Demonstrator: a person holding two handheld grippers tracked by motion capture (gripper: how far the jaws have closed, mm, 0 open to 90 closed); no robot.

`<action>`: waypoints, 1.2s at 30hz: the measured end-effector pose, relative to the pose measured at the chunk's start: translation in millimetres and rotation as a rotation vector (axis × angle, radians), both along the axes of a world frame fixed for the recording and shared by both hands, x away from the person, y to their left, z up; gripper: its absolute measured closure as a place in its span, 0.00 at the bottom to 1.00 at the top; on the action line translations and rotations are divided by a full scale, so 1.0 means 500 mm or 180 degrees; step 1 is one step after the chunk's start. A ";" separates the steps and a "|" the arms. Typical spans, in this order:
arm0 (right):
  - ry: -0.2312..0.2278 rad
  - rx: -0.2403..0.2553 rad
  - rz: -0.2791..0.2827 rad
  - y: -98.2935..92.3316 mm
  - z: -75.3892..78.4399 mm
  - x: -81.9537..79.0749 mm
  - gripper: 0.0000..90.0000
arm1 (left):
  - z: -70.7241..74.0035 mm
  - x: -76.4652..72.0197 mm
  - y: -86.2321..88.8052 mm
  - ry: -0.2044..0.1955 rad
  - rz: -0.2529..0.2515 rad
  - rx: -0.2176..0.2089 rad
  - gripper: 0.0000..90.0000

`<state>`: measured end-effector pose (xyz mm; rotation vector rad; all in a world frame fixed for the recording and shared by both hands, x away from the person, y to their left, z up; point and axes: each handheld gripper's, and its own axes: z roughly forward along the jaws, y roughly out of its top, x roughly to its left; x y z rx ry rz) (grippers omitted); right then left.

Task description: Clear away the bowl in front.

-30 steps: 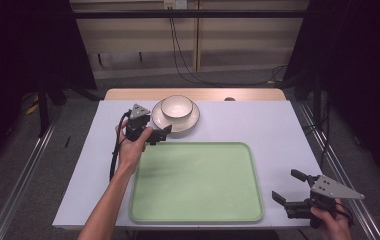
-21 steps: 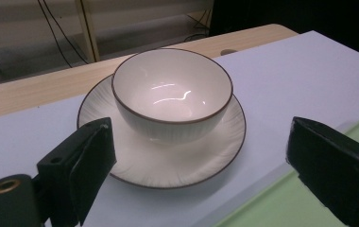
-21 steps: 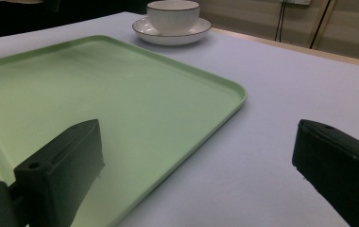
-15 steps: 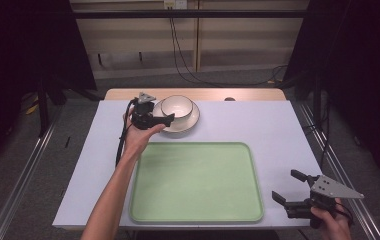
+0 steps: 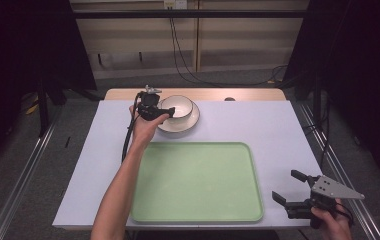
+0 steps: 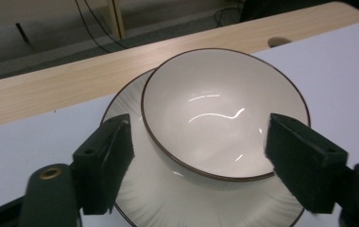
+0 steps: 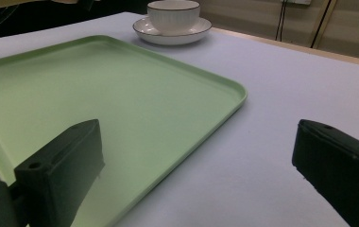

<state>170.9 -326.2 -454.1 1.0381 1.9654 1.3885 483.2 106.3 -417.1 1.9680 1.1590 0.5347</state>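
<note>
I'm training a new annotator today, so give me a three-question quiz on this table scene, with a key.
1. True or false: the bowl stands on the green tray.
2. Which gripper has its jaws on either side of the bowl? A. left gripper B. right gripper
3. Fill in: the bowl sits on a ____.

Key
1. False: it stands on the saucer, on the table beyond the tray.
2. A; its jaws have just been closing, with the bowl between them, pads not yet pressing.
3. saucer

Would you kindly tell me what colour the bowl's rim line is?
Dark brown, on the cream ceramic bowl; clearest in the left gripper view.
</note>
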 end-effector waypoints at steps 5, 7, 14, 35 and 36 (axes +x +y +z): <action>0.0005 0.0005 0.0012 0.000 0.000 -0.001 0.02 | -0.006 0.016 0.004 0.0100 0.0018 0.0083 0.37; 0.0009 0.0008 0.0017 -0.001 -0.001 0.000 0.02 | -0.010 0.023 0.004 0.0151 0.0061 0.0025 0.39; 0.0021 0.0017 0.0009 -0.001 -0.002 0.001 0.02 | -0.016 0.043 -0.012 0.0333 0.0218 0.0070 0.60; 0.0038 0.0015 0.0038 -0.001 -0.002 0.000 0.02 | -0.056 0.072 -0.017 0.0595 0.0291 0.0071 0.69; 0.0033 0.0009 0.0026 -0.002 -0.003 0.000 0.02 | -0.056 0.073 -0.016 0.0648 0.0334 0.0048 0.70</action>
